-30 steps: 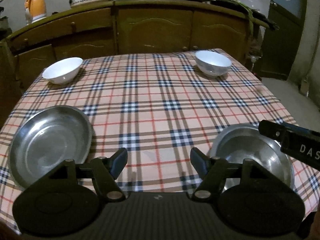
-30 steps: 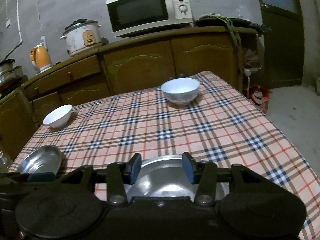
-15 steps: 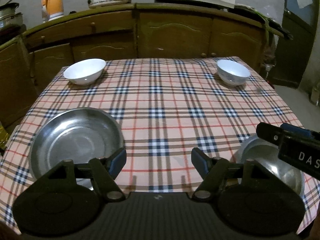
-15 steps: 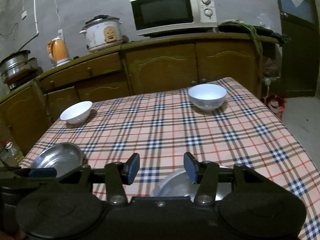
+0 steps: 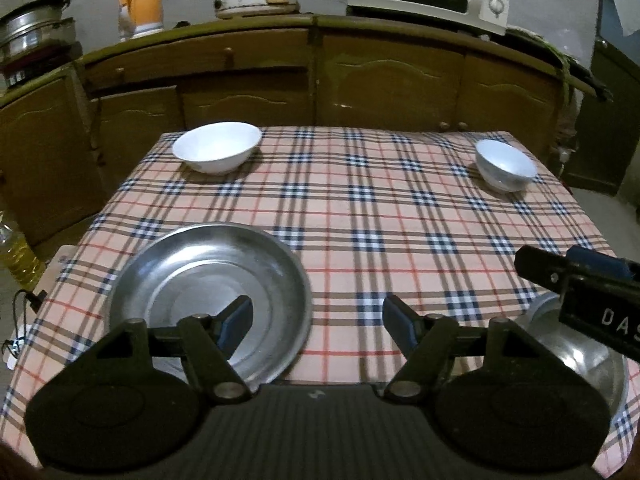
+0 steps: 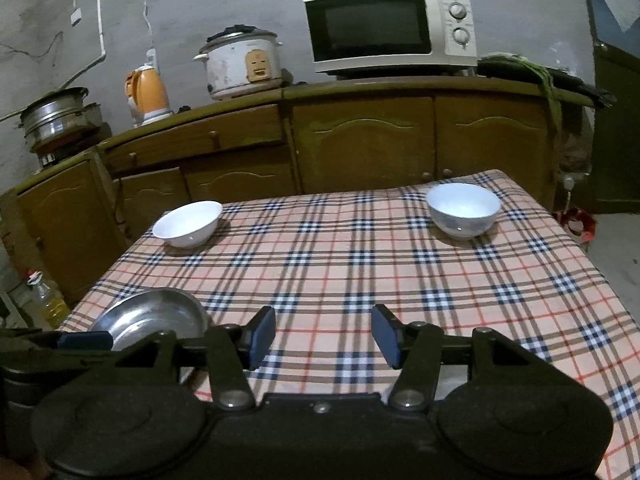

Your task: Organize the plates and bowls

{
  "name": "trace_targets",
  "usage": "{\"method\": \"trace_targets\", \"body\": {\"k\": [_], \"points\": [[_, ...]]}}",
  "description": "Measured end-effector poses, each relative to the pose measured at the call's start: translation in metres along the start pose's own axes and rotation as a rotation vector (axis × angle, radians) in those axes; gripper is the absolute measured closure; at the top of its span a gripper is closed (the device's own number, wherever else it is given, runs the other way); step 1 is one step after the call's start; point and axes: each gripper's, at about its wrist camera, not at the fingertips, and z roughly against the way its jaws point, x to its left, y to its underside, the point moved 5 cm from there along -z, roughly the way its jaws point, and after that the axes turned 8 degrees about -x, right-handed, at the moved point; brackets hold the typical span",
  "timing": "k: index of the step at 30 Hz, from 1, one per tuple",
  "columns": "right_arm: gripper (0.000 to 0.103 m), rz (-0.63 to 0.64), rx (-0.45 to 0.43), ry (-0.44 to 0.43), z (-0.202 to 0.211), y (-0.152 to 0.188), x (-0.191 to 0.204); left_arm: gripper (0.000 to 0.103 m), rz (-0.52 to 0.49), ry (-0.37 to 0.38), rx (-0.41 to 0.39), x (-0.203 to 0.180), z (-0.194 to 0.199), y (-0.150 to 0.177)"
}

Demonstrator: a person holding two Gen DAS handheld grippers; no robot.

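Sitting near the front corners of the checked tablecloth (image 5: 360, 208), two steel plates wait to be gathered: the left plate (image 5: 208, 280) lies just ahead of the left gripper (image 5: 316, 318), and the right plate (image 5: 576, 356) shows only partly behind the right gripper's finger, at the near right edge. Two white bowls stand well apart at the far corners, the left bowl (image 5: 216, 146) and the right bowl (image 5: 504, 164).

By my judgement the steel plates are light, stiff and slick, with a thin raised rim that is the only real hold; a pinch across that rim should do, though metal may slide in the pads. The bowls look ceramic, heavier and breakable, best taken over the lip with one finger inside.

Neither tool holds anything. The left gripper stands spread over bare cloth. The right gripper (image 6: 324, 334) is empty too, its jaws opening.

Compared with a second ago, both views have pulled back and lifted: the plates have slid lower in frame, the right plate has dropped under the right gripper's body, and more of the wooden cabinets (image 6: 360, 140) and the microwave (image 6: 388, 26) now shows.
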Motion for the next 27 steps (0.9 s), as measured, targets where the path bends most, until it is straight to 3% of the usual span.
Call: {"method": "trace_targets", "body": {"k": [27], "points": [[0.033, 0.094, 0.025, -0.108, -0.059, -0.027, 0.103, 0.030, 0.110, -0.105, -0.026, 0.100, -0.015, -0.027]]}}
